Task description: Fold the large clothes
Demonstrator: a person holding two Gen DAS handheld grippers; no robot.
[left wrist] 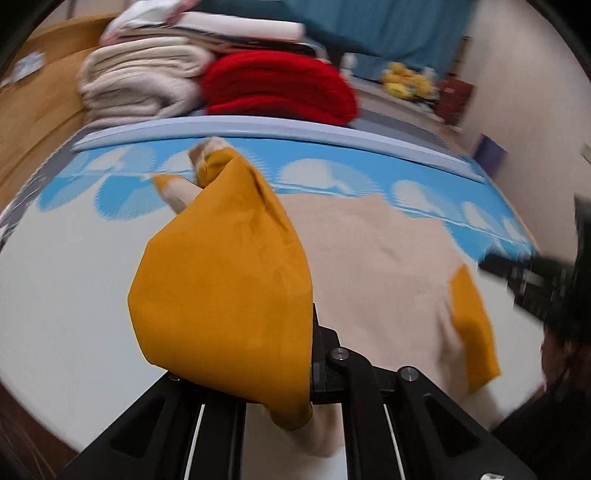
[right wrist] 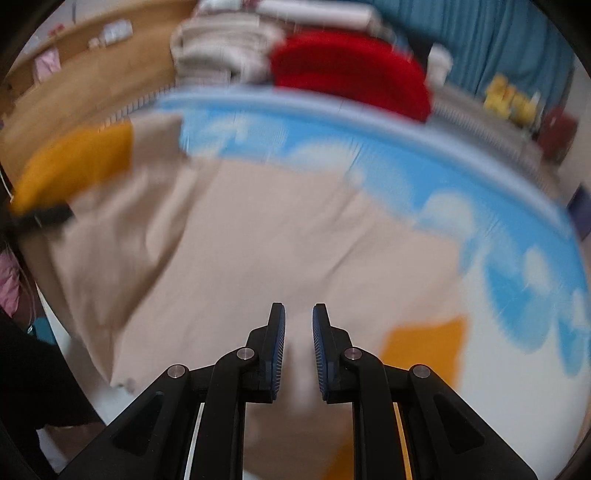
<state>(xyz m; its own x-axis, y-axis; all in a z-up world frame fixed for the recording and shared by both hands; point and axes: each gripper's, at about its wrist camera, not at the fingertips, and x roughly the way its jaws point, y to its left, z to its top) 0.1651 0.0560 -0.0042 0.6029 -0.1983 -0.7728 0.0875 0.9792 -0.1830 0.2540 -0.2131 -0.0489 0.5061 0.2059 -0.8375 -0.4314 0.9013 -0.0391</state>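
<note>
A large beige garment [left wrist: 369, 258] [right wrist: 258, 240] with mustard-yellow patches lies spread on a white mat with a blue cloud print [left wrist: 332, 162] [right wrist: 406, 177]. In the left wrist view my left gripper [left wrist: 291, 317] is shut on a yellow part of the garment [left wrist: 221, 288], which drapes over and hides its left finger. Lifted cloth hangs from it. In the right wrist view my right gripper [right wrist: 298, 310] has its jaws a narrow gap apart, pinching a fold of beige cloth [right wrist: 299, 369]. A yellow patch [right wrist: 424, 350] lies just to its right. Both views are blurred.
Behind the mat stand a pile of folded cream blankets [left wrist: 140, 85] and a folded red one [left wrist: 277, 85] [right wrist: 351, 70]. Yellow plush toys [left wrist: 406, 83] and a teal curtain [left wrist: 388, 29] are at the back right. Wooden floor [left wrist: 37, 110] lies to the left.
</note>
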